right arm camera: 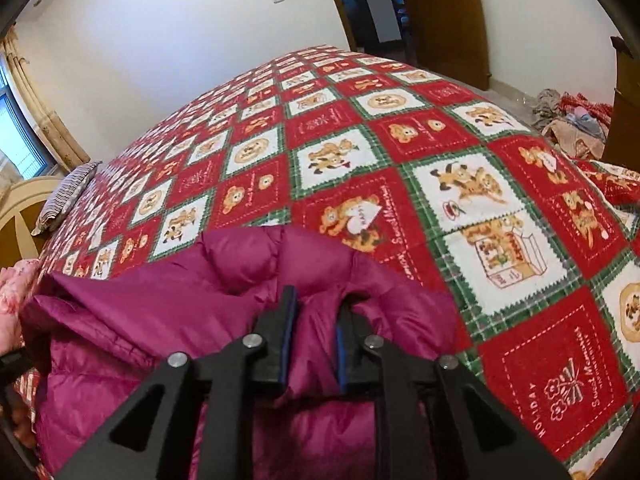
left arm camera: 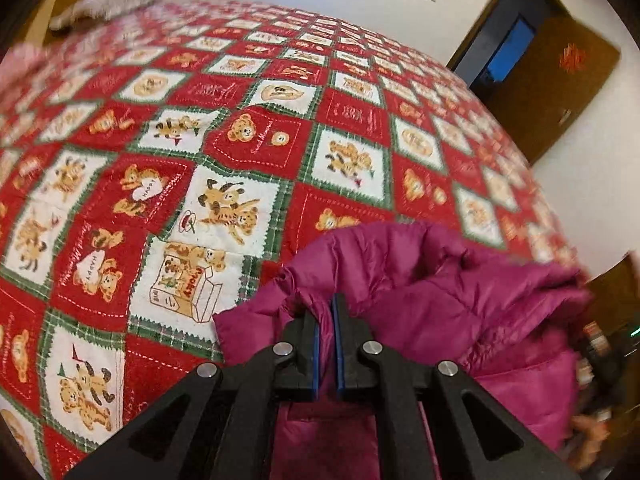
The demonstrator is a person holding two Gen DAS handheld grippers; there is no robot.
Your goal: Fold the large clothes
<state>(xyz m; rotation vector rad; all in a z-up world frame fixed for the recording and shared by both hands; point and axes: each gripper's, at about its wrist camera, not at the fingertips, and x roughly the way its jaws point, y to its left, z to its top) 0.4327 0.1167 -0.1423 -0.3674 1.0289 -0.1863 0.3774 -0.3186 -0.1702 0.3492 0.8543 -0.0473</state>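
Observation:
A magenta puffer jacket [left arm camera: 440, 300] hangs from both grippers above the near edge of a bed. My left gripper [left arm camera: 329, 320] is shut on a fold of the jacket's edge, with fabric pinched between its blue pads. My right gripper [right arm camera: 314, 320] is shut on another thick fold of the same jacket [right arm camera: 160, 320], which bulges between its fingers. The rest of the jacket drapes below the grippers and out of sight.
The bed carries a red, white and green teddy-bear quilt [left arm camera: 248, 152], also in the right wrist view [right arm camera: 400, 140]. A striped pillow [right arm camera: 64, 196] lies at the headboard end. A pile of clothes [right arm camera: 568, 116] lies on the floor by the brown door [right arm camera: 440, 12].

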